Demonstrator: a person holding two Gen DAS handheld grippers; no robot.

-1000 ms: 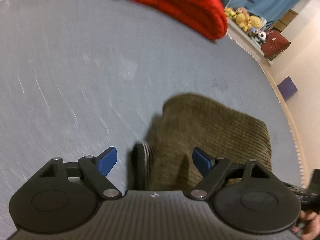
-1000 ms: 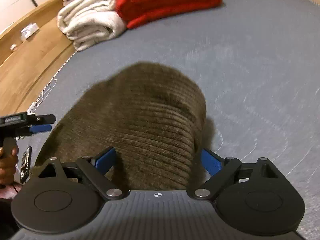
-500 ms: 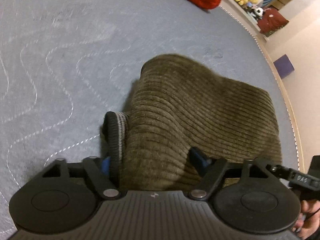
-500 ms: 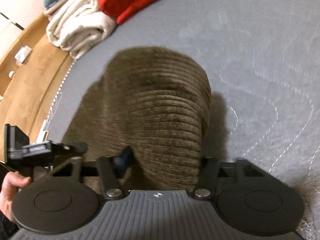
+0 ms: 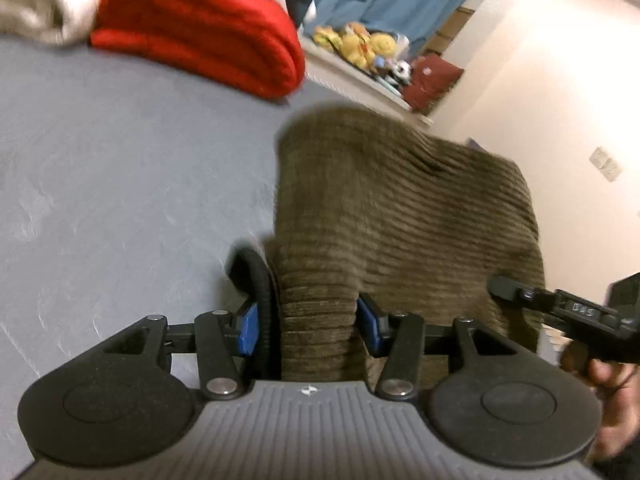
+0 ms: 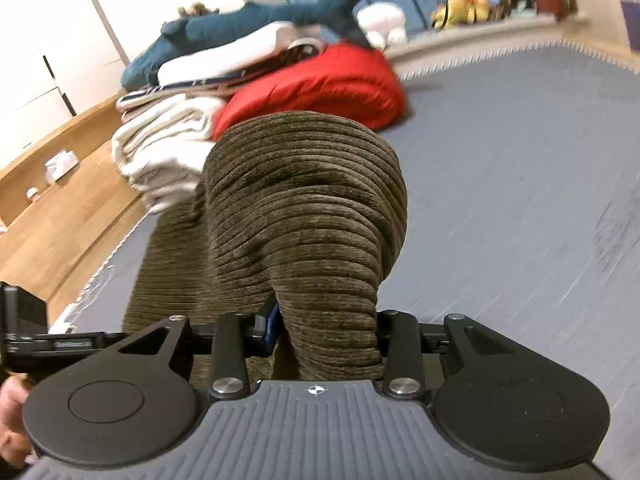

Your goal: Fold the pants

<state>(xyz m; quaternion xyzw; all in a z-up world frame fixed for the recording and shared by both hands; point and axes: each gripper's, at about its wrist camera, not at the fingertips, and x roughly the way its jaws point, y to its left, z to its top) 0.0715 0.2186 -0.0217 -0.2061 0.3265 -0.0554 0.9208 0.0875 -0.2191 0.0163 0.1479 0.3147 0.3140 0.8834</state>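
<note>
Judging by the bunched cloth, the fold was underway. The pants (image 5: 400, 216) were lifted off the grey bed (image 5: 120, 184), pinched by the closing left gripper (image 5: 308, 326) and the right gripper (image 6: 326, 334); laying down remained.

- Grey mattress (image 5: 120, 184): open and bare left of the pants (image 5: 400, 220) in the left view, and right of them in the right view.
- Far edge blocked: red blanket (image 5: 200, 28) and cream towels (image 6: 160, 152), touching side by side.
- Stack topped by plush shark (image 6: 248, 20) sits behind them.
- Pants hang in a raised fold between both views, hiding the surface beyond.
</note>
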